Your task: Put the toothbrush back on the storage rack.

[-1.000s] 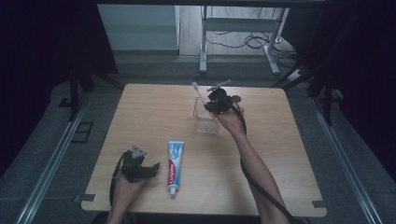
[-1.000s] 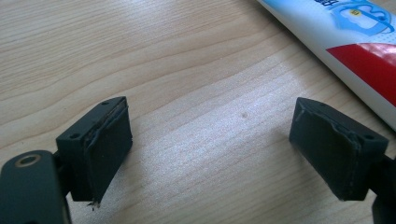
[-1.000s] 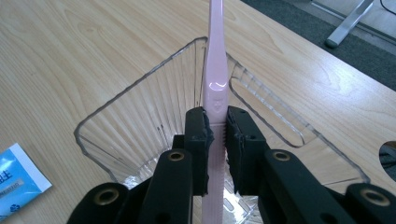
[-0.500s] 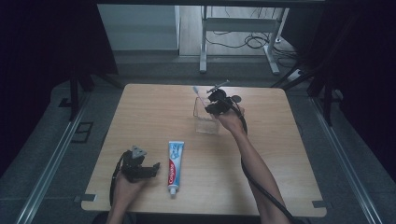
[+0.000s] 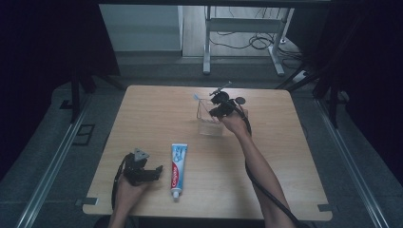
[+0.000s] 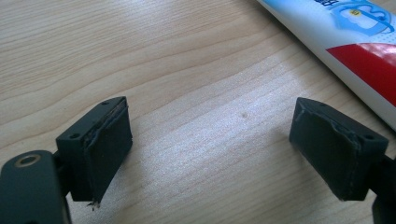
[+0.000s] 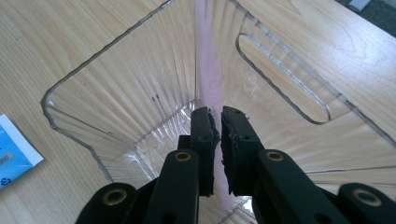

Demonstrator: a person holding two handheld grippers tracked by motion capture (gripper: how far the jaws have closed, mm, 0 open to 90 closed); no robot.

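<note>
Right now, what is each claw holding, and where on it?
Right claw: thin pink toothbrush handle, gripped along the shaft, inside the clear plastic container. Left claw: open, nothing held.

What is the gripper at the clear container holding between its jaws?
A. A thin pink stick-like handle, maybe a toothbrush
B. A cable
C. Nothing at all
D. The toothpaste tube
A: in the right gripper view the right gripper has its jaws nearly shut on a thin pink handle that stands inside the clear plastic container, while the toothpaste tube lies flat on the table near the other hand.
</note>
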